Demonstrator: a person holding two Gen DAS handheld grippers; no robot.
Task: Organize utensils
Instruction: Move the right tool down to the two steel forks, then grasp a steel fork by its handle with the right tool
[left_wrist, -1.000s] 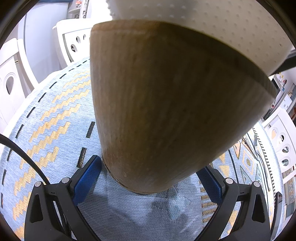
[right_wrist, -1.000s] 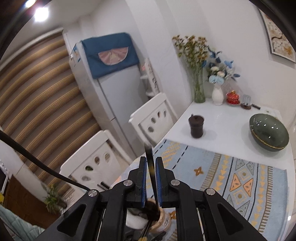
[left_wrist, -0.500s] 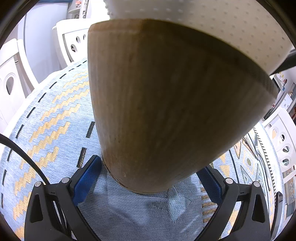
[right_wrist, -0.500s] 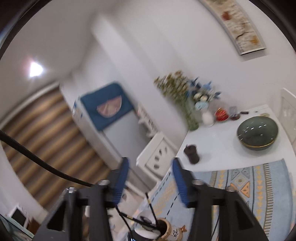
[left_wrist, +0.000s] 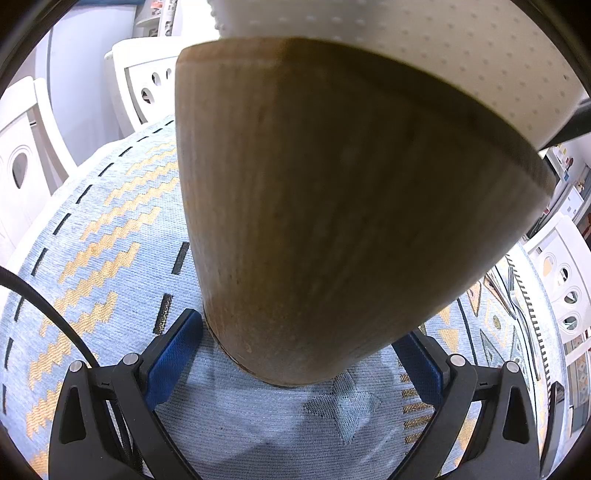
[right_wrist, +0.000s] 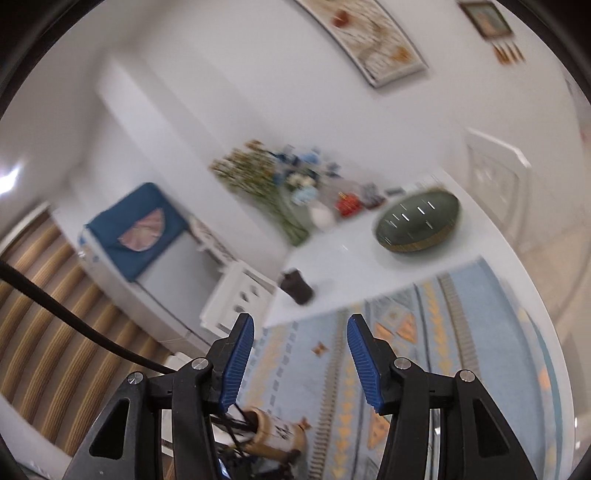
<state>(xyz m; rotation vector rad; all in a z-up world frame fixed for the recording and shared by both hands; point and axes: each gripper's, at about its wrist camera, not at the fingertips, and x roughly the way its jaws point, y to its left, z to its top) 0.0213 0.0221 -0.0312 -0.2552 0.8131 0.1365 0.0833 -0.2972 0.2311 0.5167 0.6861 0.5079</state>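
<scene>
Since the earlier frame, right hand-held gripper (right_wrist: 301, 354) has let go of the dark utensil it pinched; its blue pads (right_wrist: 238, 363) now stand apart with nothing between them. Its view has swung and rolled, and is blurred by motion. Left view matches the earlier one.

Left hand-held gripper (left_wrist: 303, 354): jaws wide, one blue pad on each side of the foot of the wooden utensil holder (left_wrist: 332, 206). Left pad (left_wrist: 173, 354) lies just beside the holder wall; right pad is mostly hidden behind it. Contact cannot be confirmed from this view. Holder stands upright on the blue-and-gold patterned cloth (left_wrist: 96, 258) covering the bench. A white dotted band (left_wrist: 443, 48) tops the holder.

Right wrist view: same holder (right_wrist: 273, 432) sits low in frame, below and between the gripper bodies, with thin dark utensils (right_wrist: 236, 424) sticking out of its mouth. Exact count not readable through blur.

A fork (left_wrist: 515, 295) lies on the cloth at the right edge of the left view, well apart from the holder.

Far end of the white bench (right_wrist: 354, 266): dark lidded cup (right_wrist: 297, 286), green bowl (right_wrist: 419, 225), vase of flowers (right_wrist: 266, 184). White chairs (left_wrist: 144, 85) stand beyond the bench edge.
</scene>
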